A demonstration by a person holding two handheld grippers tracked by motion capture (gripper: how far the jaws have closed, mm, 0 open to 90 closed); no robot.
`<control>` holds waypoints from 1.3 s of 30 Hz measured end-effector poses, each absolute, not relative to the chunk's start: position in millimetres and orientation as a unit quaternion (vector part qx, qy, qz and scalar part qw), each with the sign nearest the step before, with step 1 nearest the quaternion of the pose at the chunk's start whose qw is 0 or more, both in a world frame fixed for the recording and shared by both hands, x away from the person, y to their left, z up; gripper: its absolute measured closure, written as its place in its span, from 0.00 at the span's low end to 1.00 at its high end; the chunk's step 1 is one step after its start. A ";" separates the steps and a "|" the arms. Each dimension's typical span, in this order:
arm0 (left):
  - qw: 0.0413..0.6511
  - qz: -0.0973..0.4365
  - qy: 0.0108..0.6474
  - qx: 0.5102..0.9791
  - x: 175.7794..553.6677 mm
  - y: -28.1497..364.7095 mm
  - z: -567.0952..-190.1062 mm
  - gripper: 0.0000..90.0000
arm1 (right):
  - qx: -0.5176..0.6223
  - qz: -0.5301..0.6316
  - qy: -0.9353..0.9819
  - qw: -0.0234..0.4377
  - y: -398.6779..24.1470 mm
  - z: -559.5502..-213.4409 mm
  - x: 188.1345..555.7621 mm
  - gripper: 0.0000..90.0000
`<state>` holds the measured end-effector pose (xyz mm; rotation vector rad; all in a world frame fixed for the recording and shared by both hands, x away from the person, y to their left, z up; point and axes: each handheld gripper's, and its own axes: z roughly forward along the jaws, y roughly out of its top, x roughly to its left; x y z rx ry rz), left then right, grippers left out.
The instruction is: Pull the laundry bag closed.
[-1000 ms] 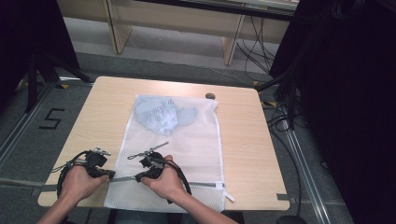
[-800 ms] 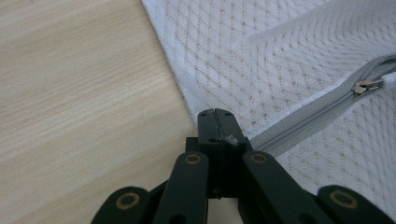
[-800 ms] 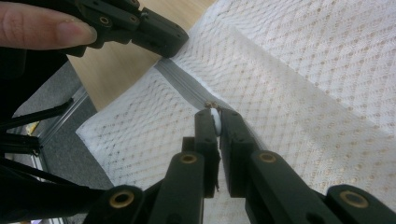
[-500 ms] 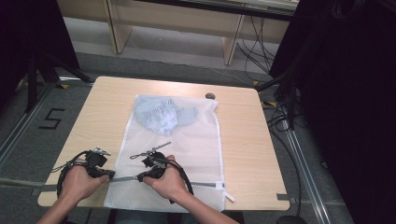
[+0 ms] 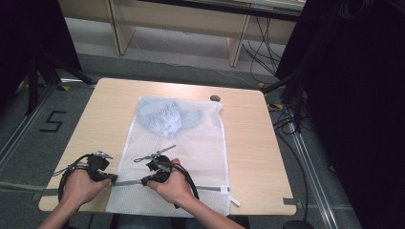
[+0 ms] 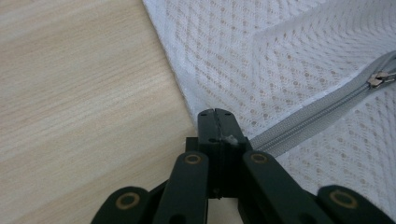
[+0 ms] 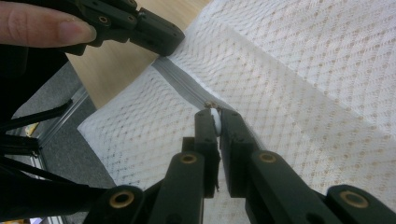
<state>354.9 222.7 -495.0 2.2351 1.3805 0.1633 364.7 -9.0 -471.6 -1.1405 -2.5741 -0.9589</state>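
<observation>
White mesh bag [image 5: 176, 157]: left tool [image 6: 215, 116] clamps grey zipper end [image 6: 261, 140]; right tool [image 7: 215, 116] apparently pinches slider pull [image 7: 215, 117].

Mesh bag [image 5: 191, 157] on table [image 5: 248, 143], garment [image 5: 165, 117] inside far end

Both forearms come in low, each hand wrapped round its tool. The left tool [image 6: 215, 122] has its jaws pressed together. The right tool [image 7: 215, 119], just beside it, has jaws nearly closed, pinching something small and white.
</observation>
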 end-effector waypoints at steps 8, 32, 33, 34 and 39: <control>0.253 0.059 0.511 0.819 354.5 222.6 -495.0 1.00 | -0.384 -0.326 -0.860 0.084 -9.9 -472.7 364.4 0.97; 0.244 0.053 0.514 0.820 354.9 223.2 -493.4 1.00 | -0.384 -0.316 -0.864 0.081 -15.9 -473.1 364.1 0.97; 0.247 0.059 0.515 0.819 354.4 222.5 -494.0 1.00 | -0.387 -0.315 -0.863 0.081 -15.5 -472.7 364.0 0.97; 0.251 0.061 0.517 0.816 354.0 222.0 -494.6 1.00 | -0.385 -0.315 -0.864 0.082 -15.6 -472.3 364.0 0.97; 0.242 0.053 0.513 0.822 354.9 223.4 -493.2 1.00 | -0.385 -0.315 -0.864 0.080 -16.7 -471.0 365.1 0.97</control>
